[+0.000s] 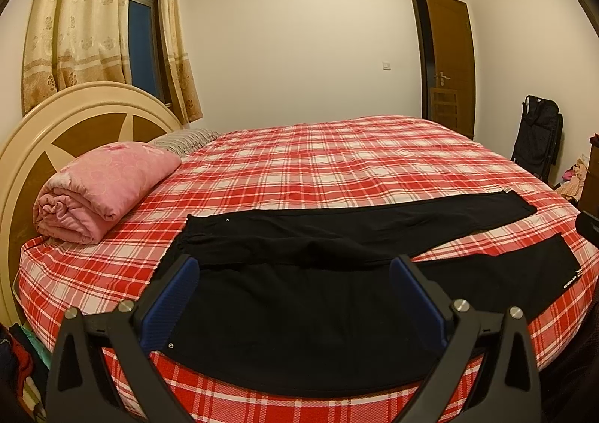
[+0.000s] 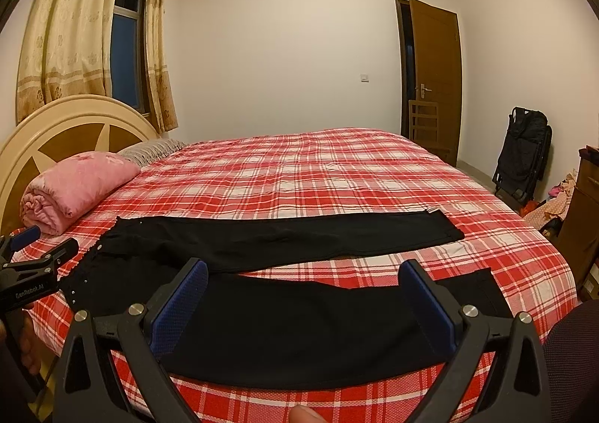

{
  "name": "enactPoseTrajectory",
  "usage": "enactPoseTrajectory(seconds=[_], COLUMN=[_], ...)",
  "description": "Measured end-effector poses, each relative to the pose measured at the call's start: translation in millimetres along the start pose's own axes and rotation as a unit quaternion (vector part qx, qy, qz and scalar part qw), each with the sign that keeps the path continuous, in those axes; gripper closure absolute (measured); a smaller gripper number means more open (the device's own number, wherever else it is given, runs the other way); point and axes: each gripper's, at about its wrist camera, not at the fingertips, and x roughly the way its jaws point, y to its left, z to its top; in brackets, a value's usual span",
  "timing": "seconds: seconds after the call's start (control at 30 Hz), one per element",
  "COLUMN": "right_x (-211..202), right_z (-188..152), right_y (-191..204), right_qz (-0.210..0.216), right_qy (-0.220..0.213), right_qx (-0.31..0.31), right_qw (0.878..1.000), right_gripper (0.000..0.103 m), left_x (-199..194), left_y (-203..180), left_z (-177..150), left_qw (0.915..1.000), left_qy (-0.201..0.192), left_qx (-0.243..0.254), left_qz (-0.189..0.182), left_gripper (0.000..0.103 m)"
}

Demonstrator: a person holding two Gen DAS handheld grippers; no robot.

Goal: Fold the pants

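Black pants (image 1: pixel 337 235) lie spread flat across the lower half of the frame on a red plaid bed (image 1: pixel 318 160). The left hand-held gripper (image 1: pixel 294 269) and right hand-held gripper (image 2: pixel 303 271) hover above the pants, both spread wide, gripping nothing.

Pants (image 1: pixel 299 235): black. Bed sheet (image 1: pixel 337 160): red and white plaid. Rolled quilt (image 1: pixel 105 187): pink. Gripper pads (image 1: pixel 170 303): blue. Curtains (image 1: pixel 75 29): beige, floral. Door (image 1: pixel 449 59): brown.
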Motion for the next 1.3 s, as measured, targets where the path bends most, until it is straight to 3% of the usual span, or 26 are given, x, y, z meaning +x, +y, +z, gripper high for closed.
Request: enactPoseTrajectory(seconds=[0.77,0.9,1.1,1.2,1.3], right_x=[7.2,16.0,62.6,97.0,122.6], right_z=[-6.7,-9.7,-23.8,-24.1,-18.1], right_y=[8.6,5.1,-15.0,-42.9,-73.2], right_qz=[-0.001,0.018,0.018,0.007,-0.005], right_qy=[0.009,0.014,0.062,0.096,0.109], right_qx=[-0.020,-0.016,-0.025,-0.003,0.013], right_qw=[1.000,1.000,0.998,0.995,0.994], right_gripper=[0.001,0.001,0.001,0.001,0.001], left_x=[4.1,14.6,58.2,95.0,149.6], left_y=[2.9,4.4,25.3,63.0,120.6], left_z=[-9.4,-11.6,-12.0,-3.3,11.0], left_qw=[1.0000,0.9999,0.9989,0.9980,0.9927], left_qy=[0.008,0.013,0.038,0.048,0.064], left_qx=[0.001,-0.001,0.026,0.026,0.030], left_qz=[0.002,0.001,0.006,0.034,0.097], left_gripper=[0.000,0.000,0.000,0.000,0.000])
